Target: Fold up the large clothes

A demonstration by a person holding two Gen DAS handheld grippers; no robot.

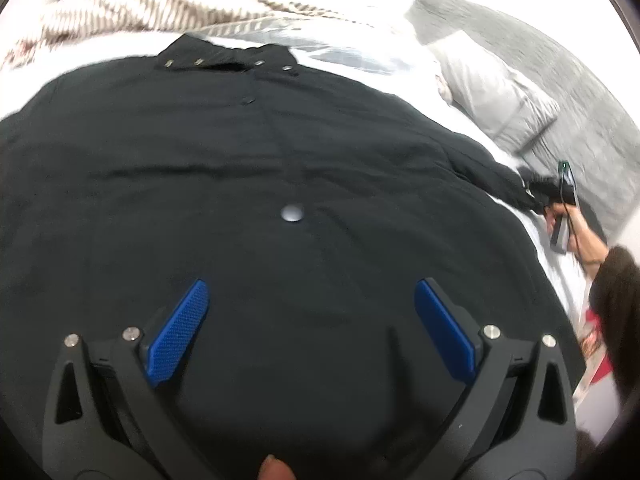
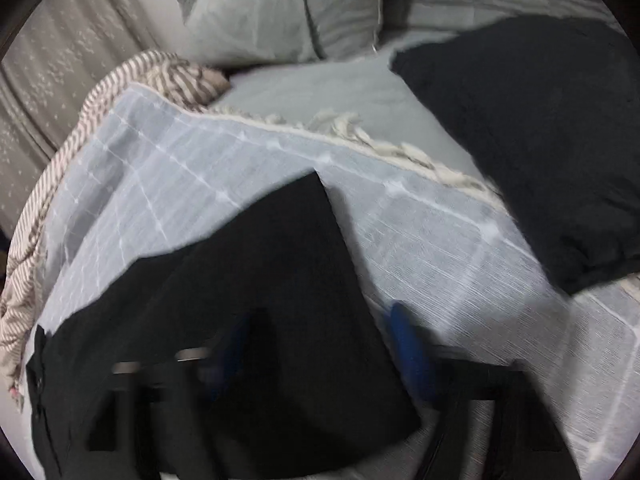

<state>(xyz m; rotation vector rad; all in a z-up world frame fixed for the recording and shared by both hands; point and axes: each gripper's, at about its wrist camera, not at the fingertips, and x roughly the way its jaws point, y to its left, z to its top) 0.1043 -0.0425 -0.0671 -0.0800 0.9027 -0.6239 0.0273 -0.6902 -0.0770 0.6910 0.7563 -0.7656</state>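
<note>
Hovering spread wide over the shirt, the left tongs are holding nothing. The right tongs are gripping the sleeve near the bed's edge; yanking risks dragging the body askew.

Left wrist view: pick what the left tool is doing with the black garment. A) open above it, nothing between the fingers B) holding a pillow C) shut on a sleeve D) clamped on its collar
A: the left tool has its blue pads spread wide over the flat black garment, with no fabric pinched between them; the collar lies far from it.
</note>
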